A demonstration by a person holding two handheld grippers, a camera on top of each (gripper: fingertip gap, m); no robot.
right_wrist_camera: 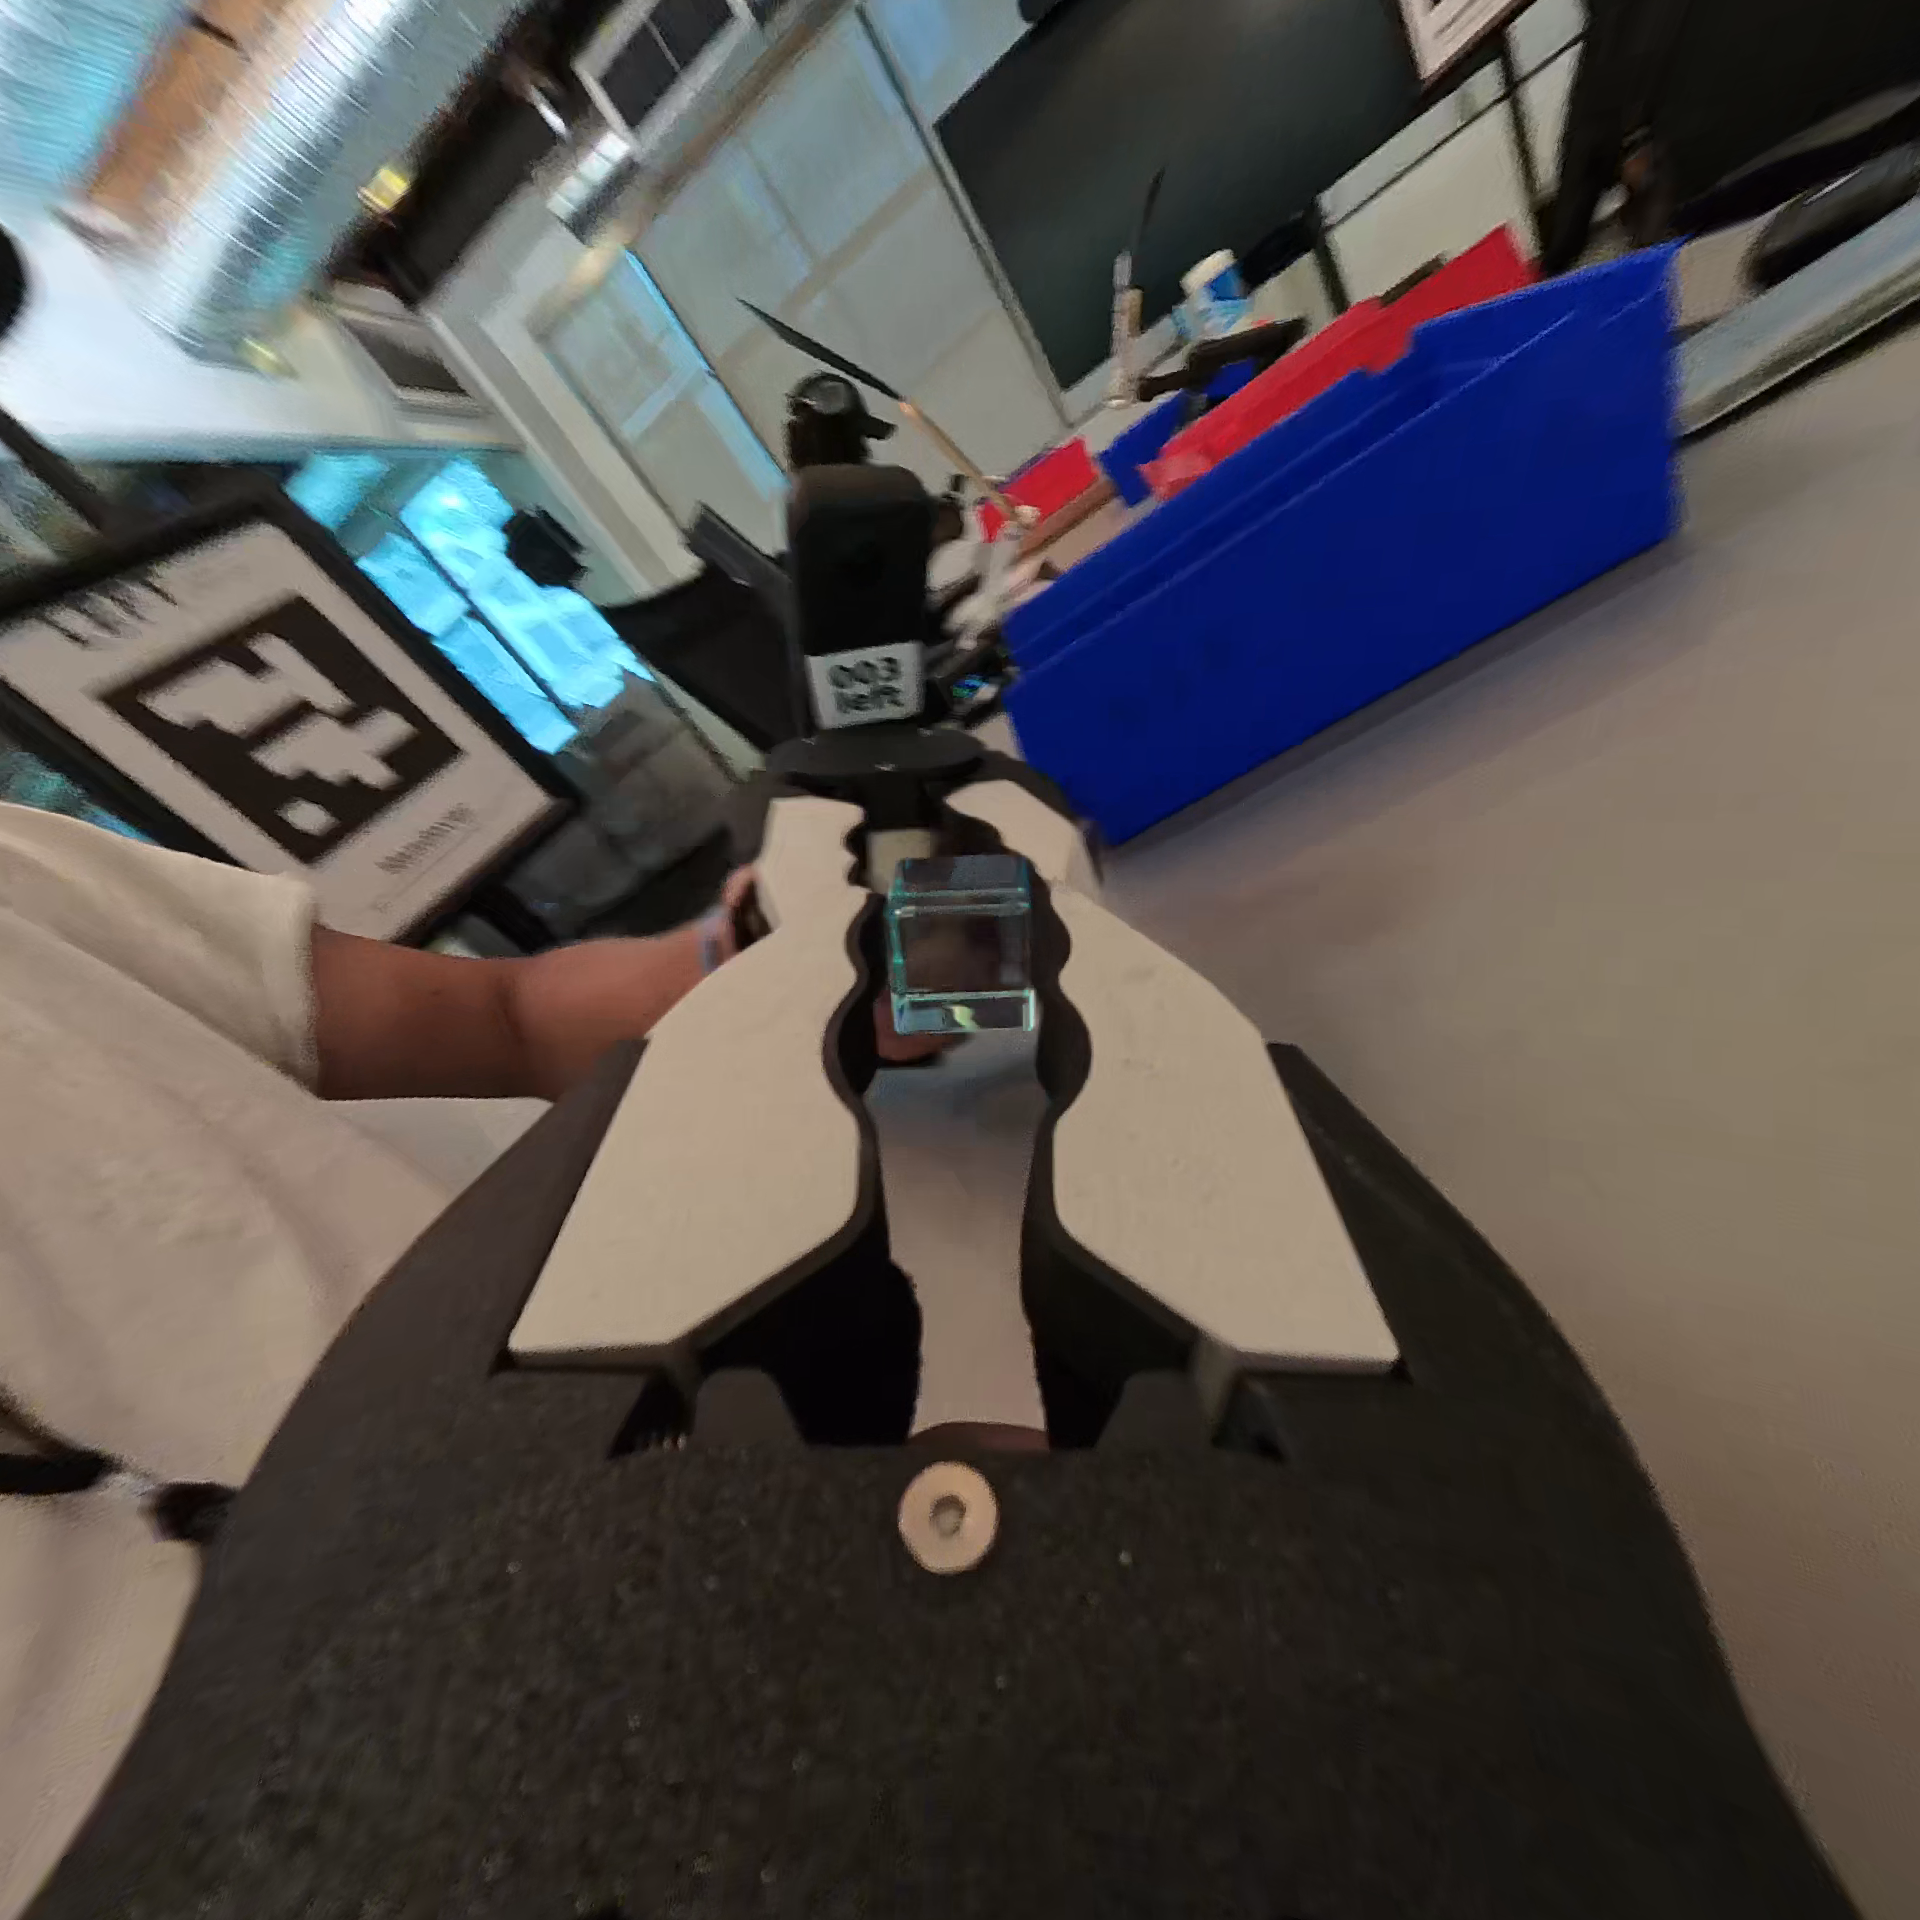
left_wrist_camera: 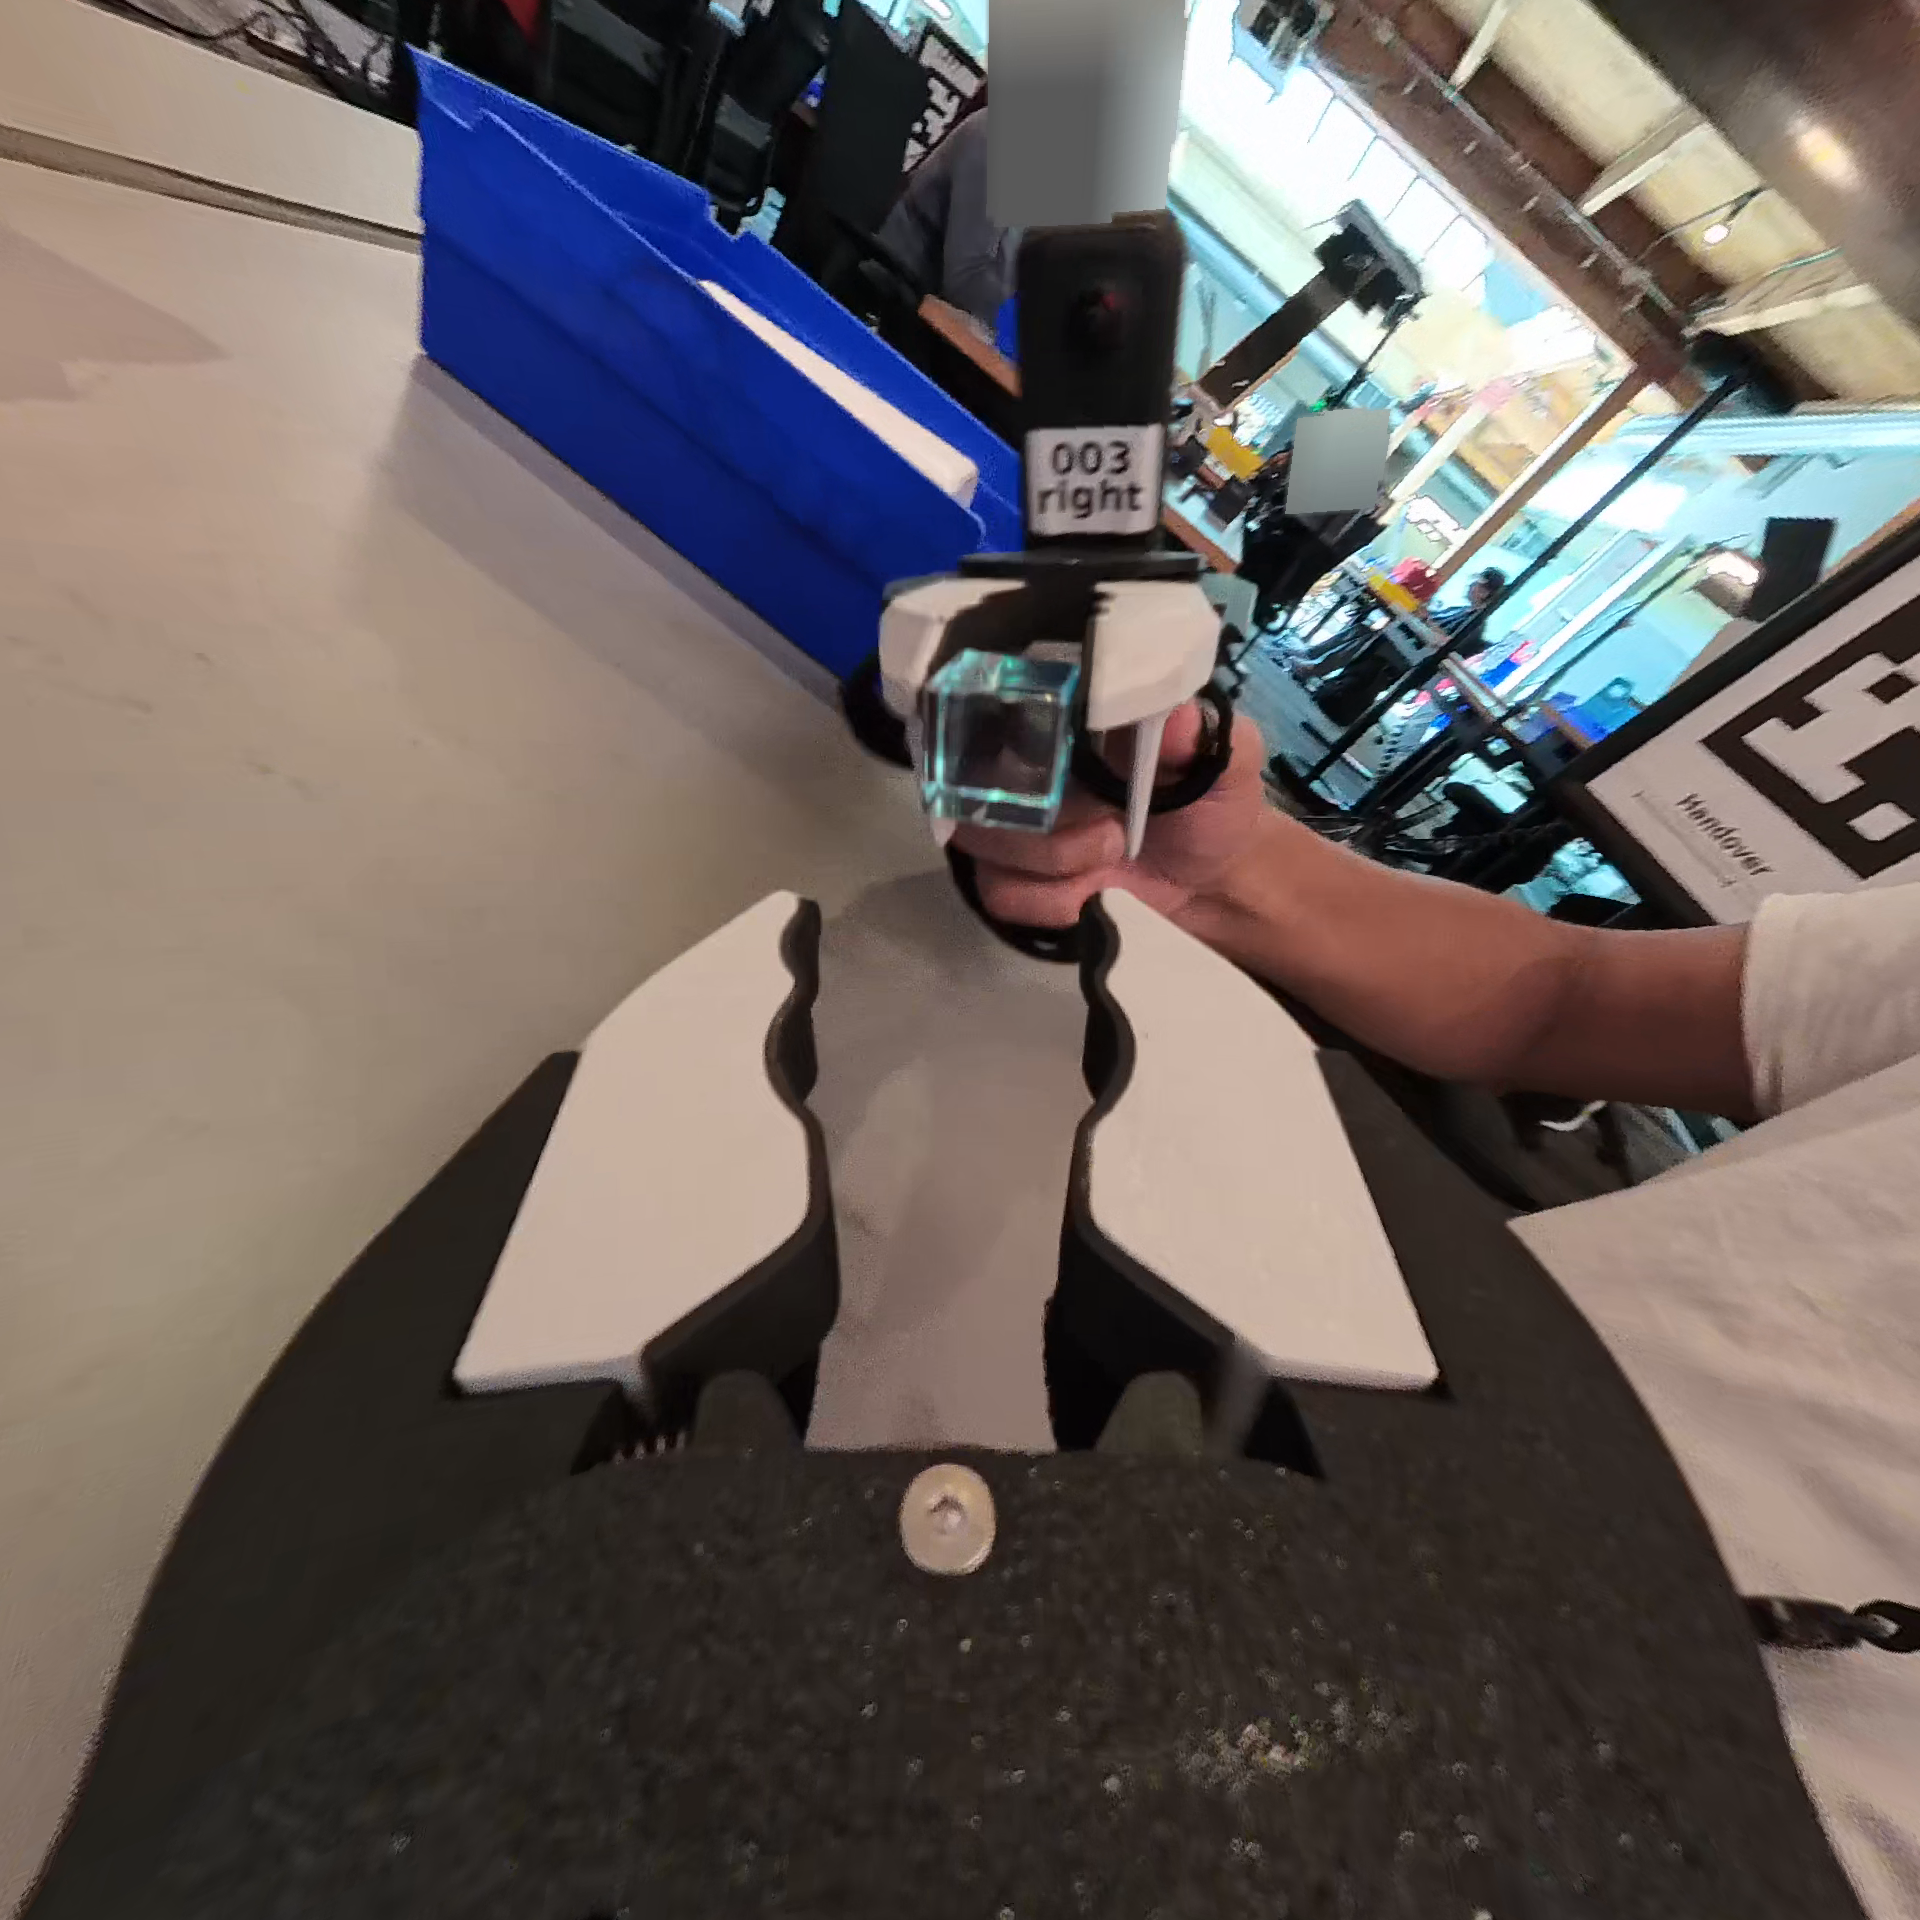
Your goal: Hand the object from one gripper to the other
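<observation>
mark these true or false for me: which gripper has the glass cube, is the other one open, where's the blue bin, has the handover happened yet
1. The right gripper holds the clear glass cube. True.
2. The left gripper is shut on the cube. False: it is open and empty, short of the cube.
3. The blue bin rests on the table. True.
4. The cube lies on the table. False: it is held in the air.
5. The handover is done. False: only the right gripper grips the cube.
</observation>
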